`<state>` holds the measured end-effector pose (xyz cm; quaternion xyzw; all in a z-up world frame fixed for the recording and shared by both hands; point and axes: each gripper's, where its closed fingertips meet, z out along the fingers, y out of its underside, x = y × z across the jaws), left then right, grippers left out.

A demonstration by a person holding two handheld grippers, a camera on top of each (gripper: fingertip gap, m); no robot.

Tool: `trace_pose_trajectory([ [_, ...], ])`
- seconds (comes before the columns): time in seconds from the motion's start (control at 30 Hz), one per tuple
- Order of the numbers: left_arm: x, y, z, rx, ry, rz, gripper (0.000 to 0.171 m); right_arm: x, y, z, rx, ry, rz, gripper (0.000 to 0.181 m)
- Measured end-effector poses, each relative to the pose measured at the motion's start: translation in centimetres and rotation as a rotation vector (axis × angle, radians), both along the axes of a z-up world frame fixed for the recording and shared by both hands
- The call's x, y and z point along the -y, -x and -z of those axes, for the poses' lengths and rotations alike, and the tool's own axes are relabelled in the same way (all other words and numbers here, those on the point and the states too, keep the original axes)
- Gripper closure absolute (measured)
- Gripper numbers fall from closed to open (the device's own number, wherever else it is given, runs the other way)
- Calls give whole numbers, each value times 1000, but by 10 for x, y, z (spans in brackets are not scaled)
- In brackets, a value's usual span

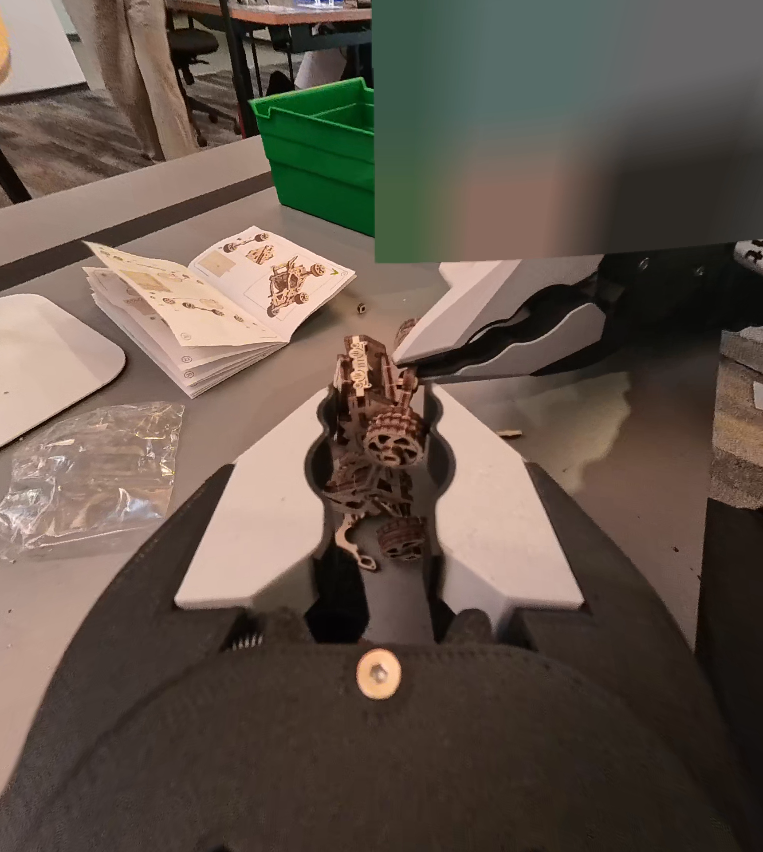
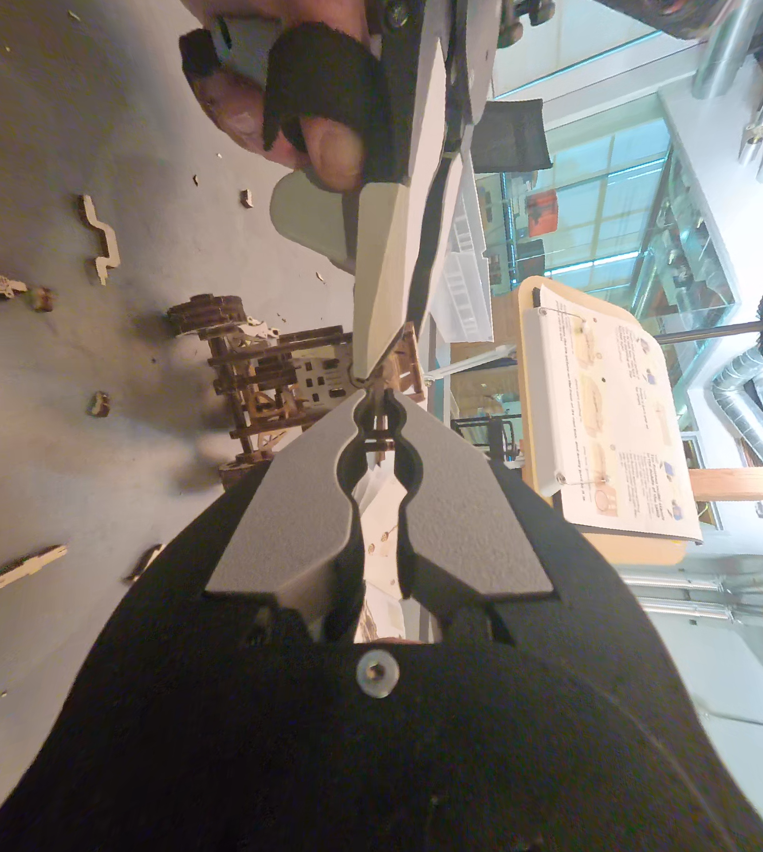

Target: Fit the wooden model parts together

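Note:
The wooden model car (image 1: 384, 415), brown with spoked wheels, sits between my left gripper's (image 1: 379, 392) grey fingers, which are shut on its body. In the right wrist view the model (image 2: 278, 382) is just above or on the grey table; I cannot tell which. My right gripper (image 2: 376, 396) is shut on a thin wooden part (image 2: 377, 415) at the model's upper end. It enters the left wrist view from the right, its tips (image 1: 402, 362) against the model's top. The left gripper's tips (image 2: 363, 369) meet the same spot.
An open instruction booklet (image 1: 213, 304), a clear plastic bag (image 1: 89, 475), a white tray (image 1: 25, 369) and a green bin (image 1: 319, 147) are on the grey table. Loose wooden pieces (image 2: 103, 239) lie scattered near the model. A stand with an instruction sheet (image 2: 610, 424) is behind. My left and right fingertips are right by each other.

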<state>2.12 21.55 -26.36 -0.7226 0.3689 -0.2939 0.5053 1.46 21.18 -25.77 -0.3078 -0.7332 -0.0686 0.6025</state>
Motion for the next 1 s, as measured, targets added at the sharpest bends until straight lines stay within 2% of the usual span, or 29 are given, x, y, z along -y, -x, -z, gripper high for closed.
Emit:
trace_pose_trajectory([
  [0.4, -3, 3, 1, -9, -25, -26, 140, 0, -1, 0, -5, 43, 7, 179],
  [0.5, -4, 4, 1, -7, -24, -30, 141, -1, -3, -3, -13, 72, 10, 164],
  [0.67, -3, 3, 1, -24, -35, -18, 141, -1, -4, -11, -40, 258, -2, 139],
  [0.8, 0, 0, 2, -43, -48, 5, 141, 1, -2, -10, -29, 501, -41, 140],
  [0.87, 1, 0, 2, -48, -54, 17, 141, -2, -1, -9, -12, 586, -44, 135],
  [1.0, 3, -1, 2, -70, -75, 37, 141, -1, -2, -2, 66, 754, -67, 136],
])
